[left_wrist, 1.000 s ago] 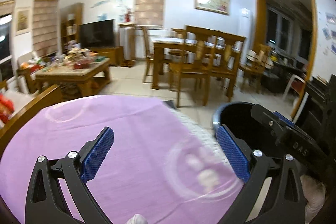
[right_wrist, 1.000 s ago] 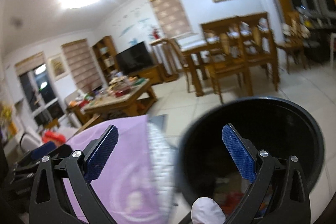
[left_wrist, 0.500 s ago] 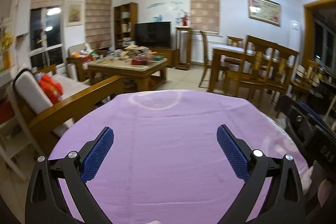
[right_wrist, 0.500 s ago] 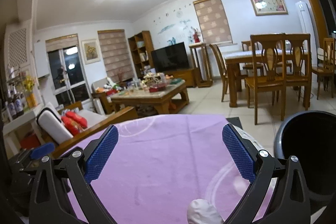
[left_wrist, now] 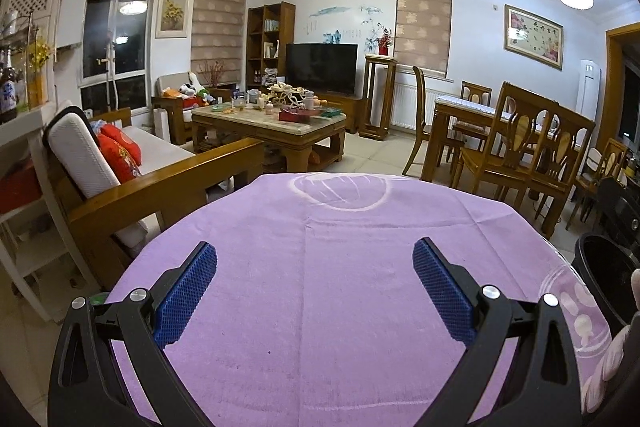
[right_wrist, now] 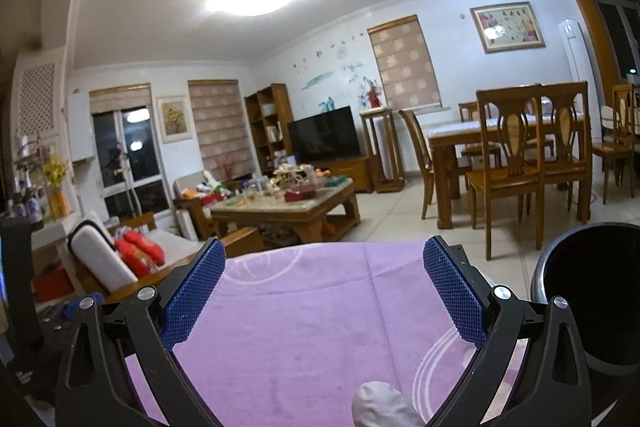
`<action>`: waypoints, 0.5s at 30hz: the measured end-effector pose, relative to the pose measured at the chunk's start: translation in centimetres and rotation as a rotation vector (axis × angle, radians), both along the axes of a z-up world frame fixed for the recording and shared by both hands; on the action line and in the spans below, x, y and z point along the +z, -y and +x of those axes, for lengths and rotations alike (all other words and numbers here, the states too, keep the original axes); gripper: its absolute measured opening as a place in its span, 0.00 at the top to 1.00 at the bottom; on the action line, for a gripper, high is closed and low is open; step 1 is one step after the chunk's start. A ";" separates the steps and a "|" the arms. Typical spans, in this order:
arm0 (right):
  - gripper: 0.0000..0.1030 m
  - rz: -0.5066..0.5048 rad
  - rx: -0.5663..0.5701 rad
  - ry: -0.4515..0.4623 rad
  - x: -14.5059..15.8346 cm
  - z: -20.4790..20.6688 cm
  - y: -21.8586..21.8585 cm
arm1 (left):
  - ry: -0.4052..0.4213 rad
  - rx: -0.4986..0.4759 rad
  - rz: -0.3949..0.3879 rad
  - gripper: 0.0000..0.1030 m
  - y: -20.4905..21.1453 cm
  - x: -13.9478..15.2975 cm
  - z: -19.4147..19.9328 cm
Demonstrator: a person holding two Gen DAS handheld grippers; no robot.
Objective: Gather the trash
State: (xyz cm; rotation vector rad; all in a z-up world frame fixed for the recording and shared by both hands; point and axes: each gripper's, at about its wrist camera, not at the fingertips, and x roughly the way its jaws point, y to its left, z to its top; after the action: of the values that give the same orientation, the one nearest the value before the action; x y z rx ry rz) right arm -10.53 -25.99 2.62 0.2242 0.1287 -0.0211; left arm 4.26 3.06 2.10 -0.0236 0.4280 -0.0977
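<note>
Left wrist view shows your left hand-held gripper (left_wrist: 315, 289) spread wide over the purple cloth (left_wrist: 320, 267) on the counter (left_wrist: 400, 219), with nothing between its blue pads (left_wrist: 188, 295). The right hand-held gripper (right_wrist: 324, 293) is just as wide apart and just as empty above the same cloth.

No trash shows anywhere on the cloth in either view, so the thing you are meant to collect is not in sight. The black bin (right_wrist: 592, 291) stands off the counter's right edge, near your right hand-held gripper; its inside reads only as dark, so you cannot tell what it holds. At the bottom of the right wrist view a pale rounded shape (right_wrist: 380, 403) pokes in. It may be a gloved fingertip or a scrap, and the picture does not settle which.

Judging from this, you are between pieces or near the end: both hands free, the surface showing nothing, the bin within reach. Your next move calls for a search. Tilt the cameras down and sweep the near edge of the counter and the floor beside the bin. Keep the jaws wide until a piece sits squarely between the pads.
</note>
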 end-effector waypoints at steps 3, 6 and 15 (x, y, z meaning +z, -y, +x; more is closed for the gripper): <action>0.05 -0.006 0.007 0.002 0.1 -0.2 -0.1 | 0.005 0.008 0.002 0.05 0.0 0.0 -0.1; 0.05 -0.004 0.012 0.012 0.1 -0.4 -0.2 | 0.008 0.020 0.004 0.05 0.1 0.0 -0.2; 0.05 0.014 0.016 0.021 0.0 -0.7 0.4 | 0.021 0.045 0.012 0.05 -0.1 0.1 -0.3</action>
State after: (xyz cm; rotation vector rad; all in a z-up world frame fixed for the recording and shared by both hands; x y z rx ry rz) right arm -11.26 -26.43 2.63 0.2375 0.1096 -0.0019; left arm 3.95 3.19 2.20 -0.0208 0.4063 -0.0509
